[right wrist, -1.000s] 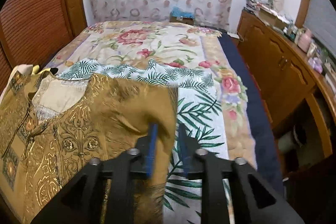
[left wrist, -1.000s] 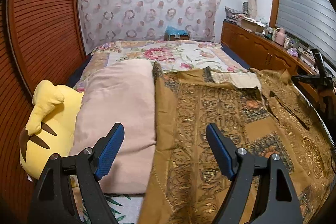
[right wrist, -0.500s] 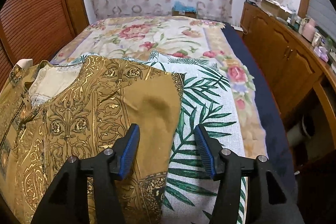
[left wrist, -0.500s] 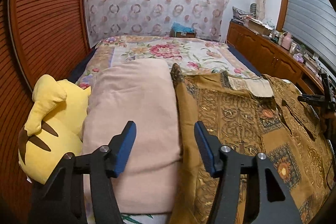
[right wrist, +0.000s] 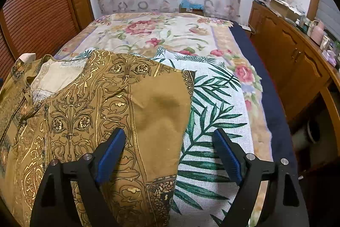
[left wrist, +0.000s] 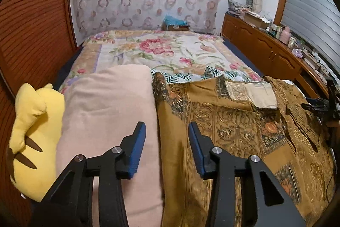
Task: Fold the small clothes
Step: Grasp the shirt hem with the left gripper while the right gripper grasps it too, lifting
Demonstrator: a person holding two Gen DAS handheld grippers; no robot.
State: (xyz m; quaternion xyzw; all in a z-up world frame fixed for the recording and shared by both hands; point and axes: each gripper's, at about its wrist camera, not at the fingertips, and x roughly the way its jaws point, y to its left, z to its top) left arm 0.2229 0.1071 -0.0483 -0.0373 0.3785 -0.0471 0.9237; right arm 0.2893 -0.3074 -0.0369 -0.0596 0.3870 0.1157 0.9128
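A mustard-gold patterned shirt [left wrist: 229,131] lies spread on the bed, collar side away from me. In the right wrist view the shirt [right wrist: 89,116] shows with its sleeve [right wrist: 161,103] lying flat on a palm-leaf cloth [right wrist: 214,112]. My left gripper [left wrist: 166,142] is open and empty, its fingers straddling the shirt's left edge beside a pink folded blanket [left wrist: 106,112]. My right gripper [right wrist: 169,146] is wide open and empty, over the sleeve's right edge. The right gripper also shows at the far right of the left wrist view [left wrist: 325,103].
A yellow plush toy [left wrist: 36,131] lies left of the pink blanket. A floral bedspread [right wrist: 170,33] covers the far bed. A wooden cabinet [right wrist: 297,52] with clutter runs along the right; a slatted wooden panel [left wrist: 31,24] stands on the left.
My right gripper let go of the sleeve and opened wide; the sleeve now lies flat. My left gripper narrowed somewhat and shifted left toward the shirt's left edge.
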